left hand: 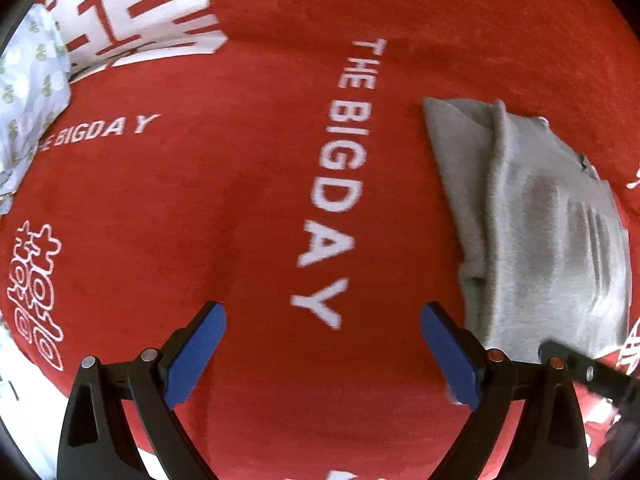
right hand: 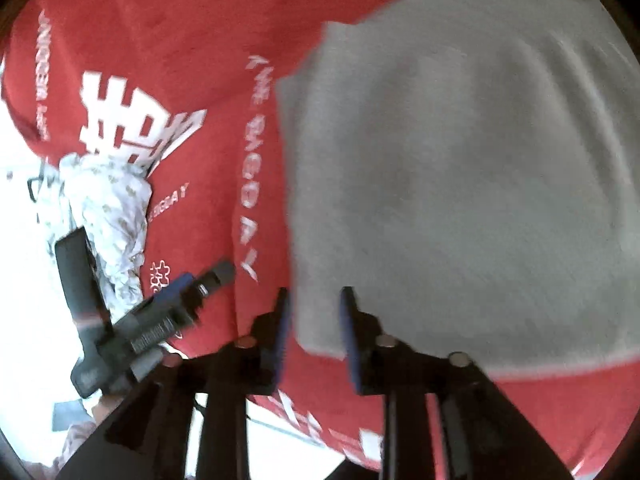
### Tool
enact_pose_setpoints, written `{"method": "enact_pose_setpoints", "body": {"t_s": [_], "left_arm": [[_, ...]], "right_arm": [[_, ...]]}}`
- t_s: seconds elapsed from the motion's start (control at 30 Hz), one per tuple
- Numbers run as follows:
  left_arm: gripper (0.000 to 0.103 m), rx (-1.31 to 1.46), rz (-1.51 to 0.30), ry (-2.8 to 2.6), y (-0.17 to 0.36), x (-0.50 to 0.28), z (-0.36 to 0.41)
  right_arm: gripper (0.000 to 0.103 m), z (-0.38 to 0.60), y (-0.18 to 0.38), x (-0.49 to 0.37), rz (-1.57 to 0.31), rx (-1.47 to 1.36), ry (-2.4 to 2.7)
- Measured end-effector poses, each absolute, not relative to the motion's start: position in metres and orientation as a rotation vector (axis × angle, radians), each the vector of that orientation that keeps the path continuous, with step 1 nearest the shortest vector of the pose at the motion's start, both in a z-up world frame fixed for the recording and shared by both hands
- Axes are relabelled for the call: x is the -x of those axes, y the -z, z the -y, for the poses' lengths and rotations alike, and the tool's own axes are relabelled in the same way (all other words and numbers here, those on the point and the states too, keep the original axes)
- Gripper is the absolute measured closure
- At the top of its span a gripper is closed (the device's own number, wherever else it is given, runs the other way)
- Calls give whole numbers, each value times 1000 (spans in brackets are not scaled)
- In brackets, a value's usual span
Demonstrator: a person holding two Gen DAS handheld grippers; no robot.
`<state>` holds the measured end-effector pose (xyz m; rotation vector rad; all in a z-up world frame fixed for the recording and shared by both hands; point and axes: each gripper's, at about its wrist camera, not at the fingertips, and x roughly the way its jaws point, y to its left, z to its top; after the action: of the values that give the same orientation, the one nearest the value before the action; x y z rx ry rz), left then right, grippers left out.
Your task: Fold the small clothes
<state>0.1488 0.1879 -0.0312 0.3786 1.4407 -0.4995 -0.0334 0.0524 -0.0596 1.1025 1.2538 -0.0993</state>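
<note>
A grey folded garment [left hand: 540, 220] lies on a red cloth [left hand: 240, 200] printed with "THE BIGDAY". My left gripper [left hand: 323, 308] hangs over bare red cloth just left of the garment, pointing straight down. It is open, with nothing between its blue pads. In the right wrist view the grey garment [right hand: 460, 180] fills the right half. My right gripper [right hand: 316, 292] sits at its near left corner. Its jaws are narrowly apart with the corner showing between them, and the blurred picture shows no pinch.
A crumpled pale floral cloth [left hand: 28, 92] lies at the red cloth's left edge and also shows as the floral cloth [right hand: 108, 208] in the right wrist view. One of the left gripper's fingers [right hand: 216, 274] reaches in beside it. A bright white surface [right hand: 24, 280] lies beyond the red cloth.
</note>
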Motion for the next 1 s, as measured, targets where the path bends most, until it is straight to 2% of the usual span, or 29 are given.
{"method": "enact_pose_setpoints", "body": {"t_s": [0.13, 0.2, 0.23, 0.43, 0.47, 1.0], "left_arm": [[5, -441, -1427, 518, 33, -137, -169], [5, -459, -1424, 523, 34, -133, -162], [5, -464, -1434, 529, 35, -131, -158], [4, -458, -1427, 570, 38, -126, -143], [1, -454, -1431, 576, 38, -126, -142], [1, -405, -1523, 629, 49, -145, -132]], "right_arm": [[53, -34, 63, 86, -1227, -1211, 160], [38, -27, 64, 107, -1205, -1255, 183], [36, -23, 66, 119, -1187, -1281, 202], [36, -12, 82, 150, -1099, -1436, 280], [36, -12, 83, 151, -1089, -1448, 287], [35, -23, 104, 154, -890, -1621, 290]]}}
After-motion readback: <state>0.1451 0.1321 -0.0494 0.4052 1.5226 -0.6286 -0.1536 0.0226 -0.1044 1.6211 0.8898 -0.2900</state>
